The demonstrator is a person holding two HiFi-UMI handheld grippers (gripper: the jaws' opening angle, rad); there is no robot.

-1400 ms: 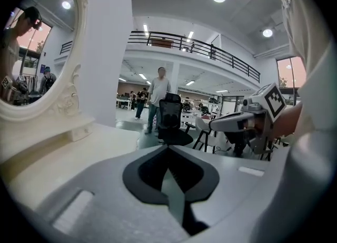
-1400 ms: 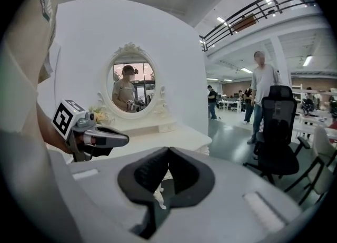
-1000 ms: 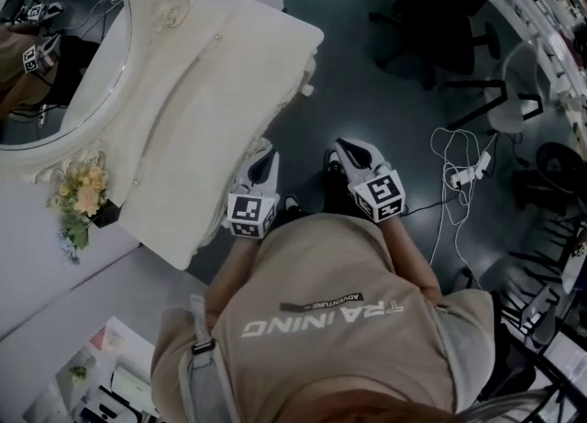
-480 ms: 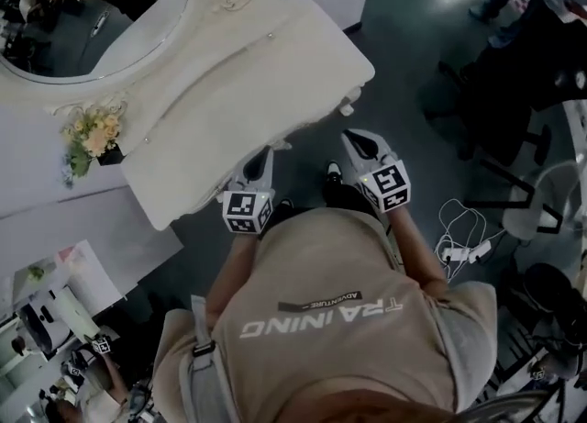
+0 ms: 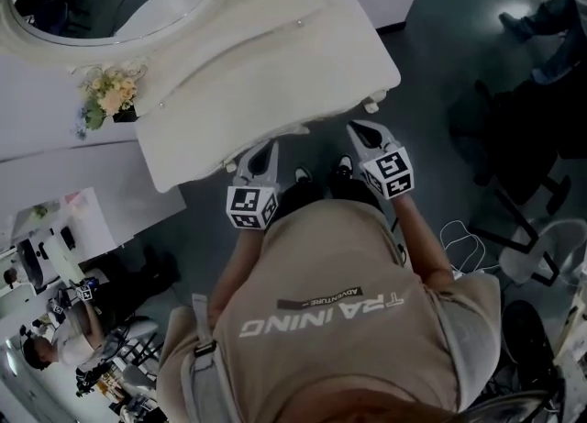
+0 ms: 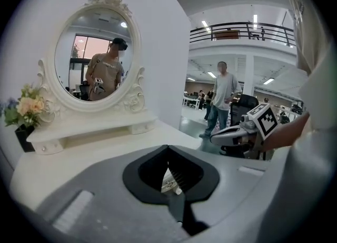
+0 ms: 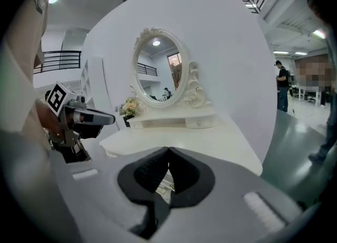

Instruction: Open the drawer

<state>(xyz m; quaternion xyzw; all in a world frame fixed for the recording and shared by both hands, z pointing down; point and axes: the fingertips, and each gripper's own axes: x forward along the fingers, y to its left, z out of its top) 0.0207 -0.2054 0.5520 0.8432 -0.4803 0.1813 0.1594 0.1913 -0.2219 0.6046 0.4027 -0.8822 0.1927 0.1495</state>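
A white dressing table (image 5: 266, 72) with an oval mirror (image 6: 97, 60) stands before me. Under the mirror runs a low shelf with small knobbed drawers (image 6: 141, 127) (image 7: 197, 123), all shut. My left gripper (image 5: 262, 153) is shut and empty, its tip at the table's front edge. My right gripper (image 5: 358, 129), also shut and empty, hovers beside the front right corner, just off the edge. In the left gripper view the jaws (image 6: 168, 151) point across the tabletop at the mirror; in the right gripper view the jaws (image 7: 168, 151) point the same way. The table's front face is hidden.
A small vase of flowers (image 5: 110, 95) stands at the shelf's left end. The table backs onto a white wall (image 7: 231, 52). A person (image 6: 224, 97) stands on the dark floor to the right. A chair (image 5: 541, 256) and a white cable (image 5: 459, 238) are behind me.
Both grippers have moved up to the table's front edge, the right one further. The head view has swung, so the table now lies higher and more central in the picture.
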